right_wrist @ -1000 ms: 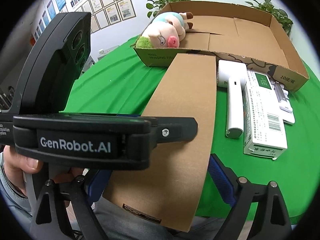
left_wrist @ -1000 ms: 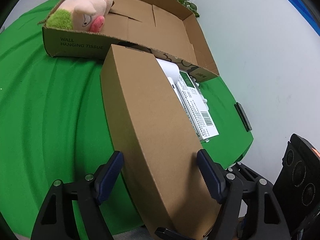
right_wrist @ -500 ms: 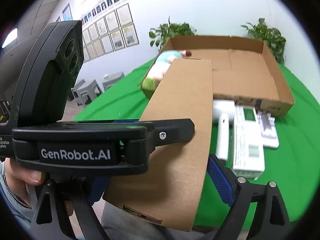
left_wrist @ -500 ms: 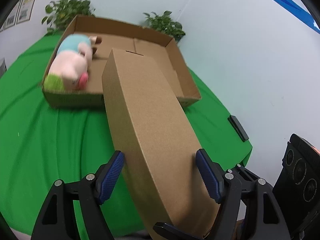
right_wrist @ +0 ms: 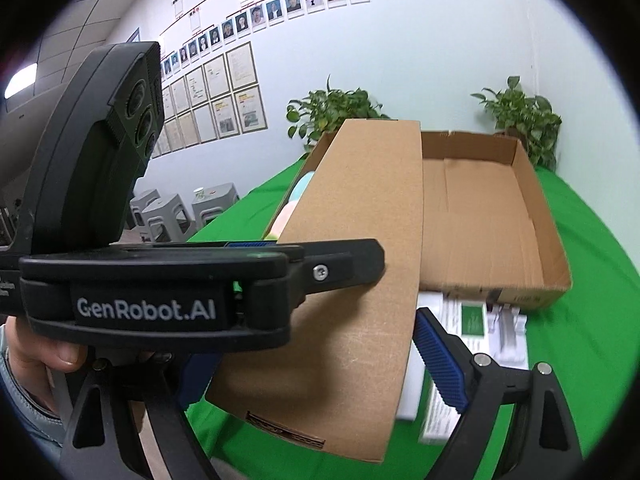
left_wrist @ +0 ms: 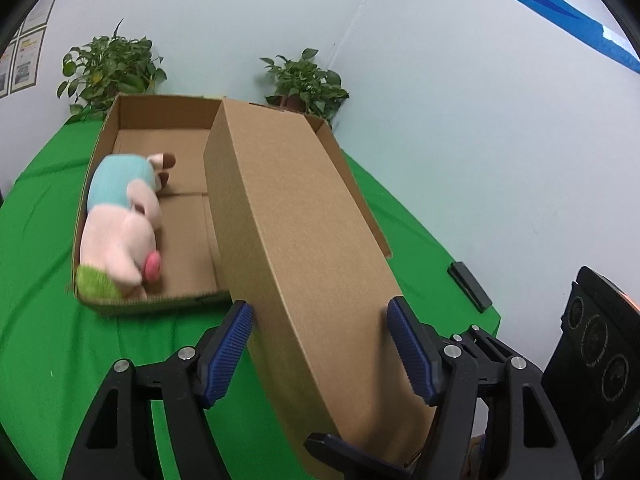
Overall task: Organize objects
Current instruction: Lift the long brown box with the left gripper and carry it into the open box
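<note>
A long brown cardboard box (left_wrist: 304, 248) is held up off the green table, its far end over the open cardboard tray (left_wrist: 132, 114). My left gripper (left_wrist: 320, 354) is shut on its near end, blue pads on both sides. My right gripper (right_wrist: 320, 360) is also shut on the same long box (right_wrist: 360, 248); the left gripper body hides its left finger. A plush pig (left_wrist: 120, 224) lies in the tray's left part. A white device (right_wrist: 412, 384) and a green-white carton (right_wrist: 472, 320) lie on the cloth in front of the tray (right_wrist: 556, 256).
Green cloth covers the round table (left_wrist: 40, 240). A small black object (left_wrist: 470, 284) lies near its right edge. Potted plants (left_wrist: 108, 68) stand behind the tray by the wall. Grey stools (right_wrist: 168, 216) stand off to the left of the table.
Both grippers have lifted the long box and raised its far end; it now hangs over the tray. The white device and carton are uncovered beneath it.
</note>
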